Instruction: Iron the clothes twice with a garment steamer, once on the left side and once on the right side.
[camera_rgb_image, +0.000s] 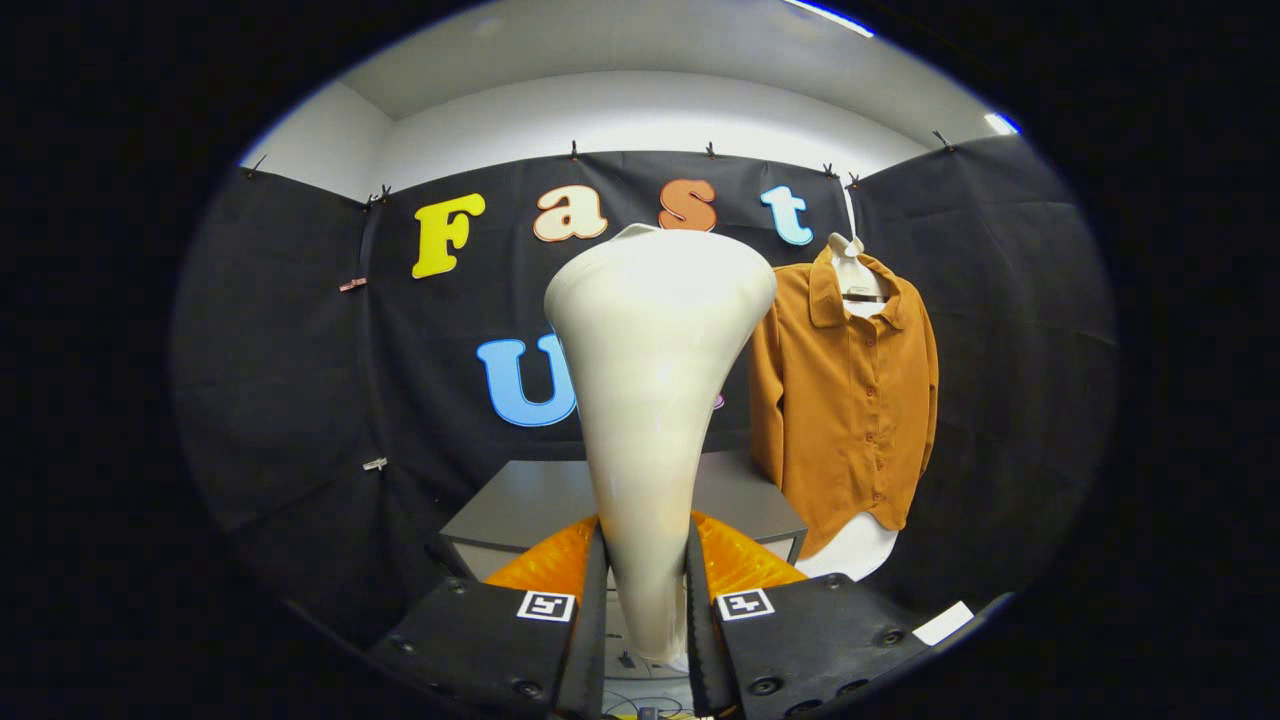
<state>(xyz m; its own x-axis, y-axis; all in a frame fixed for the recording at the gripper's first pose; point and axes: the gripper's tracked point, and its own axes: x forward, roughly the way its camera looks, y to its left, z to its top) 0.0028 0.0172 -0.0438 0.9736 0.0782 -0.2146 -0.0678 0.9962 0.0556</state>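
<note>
The gripper (646, 590) has the garment steamer (655, 400) clamped tight, both fingers (560, 585) pressing on the narrow handle from either side. The steamer stands upright between them, slim at the grip and flaring out to a broad, pale head at the top, the back of that head facing us. It rises right up the middle, well above the fingers, and hides part of the black booth wall (300, 380) behind it.

Over beyond the steamer and to its right hangs the shirt (850, 400), a rust-orange button-up on a white hanger (855, 270), hooked at the top of the wall. Its front faces the room, buttons running down the middle, collar open, sleeves hanging at the sides. A white piece (850, 548) peeks out below the hem.

Down low, just beyond the fingers, sits a grey table (530, 500), its far edge close to the wall; the shirt's hem hangs past the table's right corner. The steamer head is clear of the shirt, not touching the cloth.
</note>
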